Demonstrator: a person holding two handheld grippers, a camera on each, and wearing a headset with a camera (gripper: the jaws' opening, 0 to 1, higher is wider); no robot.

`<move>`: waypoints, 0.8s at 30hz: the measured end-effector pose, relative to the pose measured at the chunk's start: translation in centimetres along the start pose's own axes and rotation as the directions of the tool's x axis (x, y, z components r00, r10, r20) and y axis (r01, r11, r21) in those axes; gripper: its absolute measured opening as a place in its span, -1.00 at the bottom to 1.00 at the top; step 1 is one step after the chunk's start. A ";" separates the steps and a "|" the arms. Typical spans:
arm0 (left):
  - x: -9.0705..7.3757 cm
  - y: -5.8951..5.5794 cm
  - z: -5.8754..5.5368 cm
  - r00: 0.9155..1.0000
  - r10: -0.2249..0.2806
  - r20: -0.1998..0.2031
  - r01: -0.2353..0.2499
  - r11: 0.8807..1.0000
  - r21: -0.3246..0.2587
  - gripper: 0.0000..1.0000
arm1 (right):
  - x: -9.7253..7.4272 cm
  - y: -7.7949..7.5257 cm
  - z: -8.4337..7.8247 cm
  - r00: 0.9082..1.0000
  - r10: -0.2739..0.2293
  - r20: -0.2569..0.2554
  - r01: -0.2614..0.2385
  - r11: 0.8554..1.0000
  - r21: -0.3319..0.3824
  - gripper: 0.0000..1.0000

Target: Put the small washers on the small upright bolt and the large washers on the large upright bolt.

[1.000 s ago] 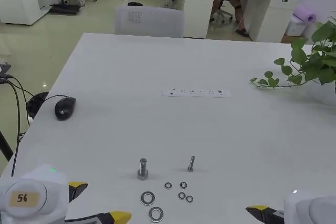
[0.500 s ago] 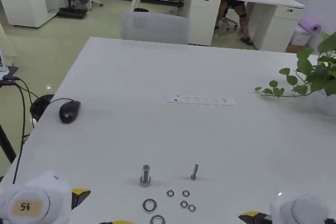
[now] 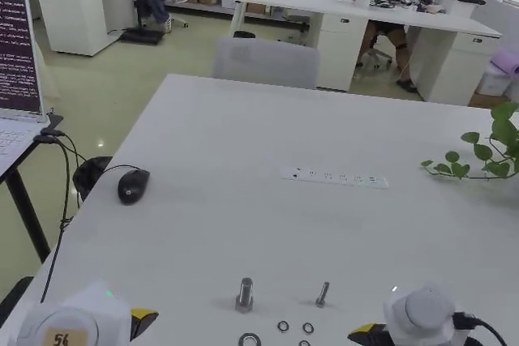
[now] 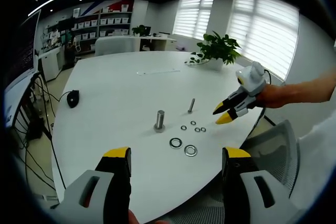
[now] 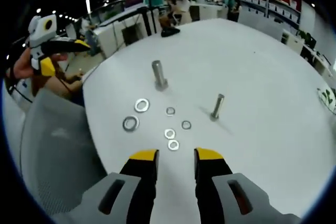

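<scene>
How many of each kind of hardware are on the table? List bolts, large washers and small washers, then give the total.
Bolts: 2
Large washers: 2
Small washers: 4
Total: 8

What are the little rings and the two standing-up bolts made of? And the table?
The rings look like metal, probably steel: silvery grey and catching the light. The large bolt and small bolt have the same dull silver shine, so likely steel too. The table has a smooth, matte white top, maybe laminate.
</scene>
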State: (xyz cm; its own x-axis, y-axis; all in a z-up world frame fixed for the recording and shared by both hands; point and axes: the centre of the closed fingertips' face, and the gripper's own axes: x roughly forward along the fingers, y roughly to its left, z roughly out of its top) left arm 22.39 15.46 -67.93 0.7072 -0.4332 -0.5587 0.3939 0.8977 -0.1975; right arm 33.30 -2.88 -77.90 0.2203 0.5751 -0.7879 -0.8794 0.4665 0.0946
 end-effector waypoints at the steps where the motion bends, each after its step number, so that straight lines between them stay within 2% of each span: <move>1: 0.0 0.0 0.0 1.000 0.000 0.000 0.000 1.000 0.002 0.41 | 0.3 -0.1 0.3 1.000 0.000 -0.002 0.000 1.000 -0.007 -0.46; 4: -0.2 0.0 0.1 1.000 0.003 0.003 -0.003 1.000 0.001 0.41 | 1.6 -0.6 1.2 1.000 0.005 -0.011 -0.005 1.000 -0.027 -0.53; 8: -0.3 0.2 0.0 1.000 0.011 0.004 -0.011 1.000 -0.007 0.41 | 3.0 -0.9 1.1 0.998 0.012 -0.066 -0.017 0.997 -0.081 -0.54; 18: -0.6 0.4 0.0 1.000 0.024 0.006 -0.024 1.000 -0.016 0.40 | 5.1 -1.3 1.1 0.991 0.020 -0.131 -0.039 0.989 -0.142 -0.59; 21: -0.7 0.5 0.0 1.000 0.026 0.004 -0.026 1.000 -0.015 0.40 | 5.6 -1.2 1.0 0.986 0.022 -0.164 -0.049 0.986 -0.161 -0.61; 24: -0.7 0.5 -0.1 1.000 0.029 0.003 -0.029 0.999 -0.019 0.40 | 6.0 -1.5 0.9 0.978 0.009 -0.208 -0.056 0.973 -0.223 -0.61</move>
State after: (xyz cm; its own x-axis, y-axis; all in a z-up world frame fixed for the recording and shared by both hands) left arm 22.07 16.21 -67.73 0.7200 -0.4068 -0.5622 0.3617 0.9114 -0.1962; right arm 36.28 0.52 -82.27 0.1200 0.4265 -0.8965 -0.9624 0.2715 0.0004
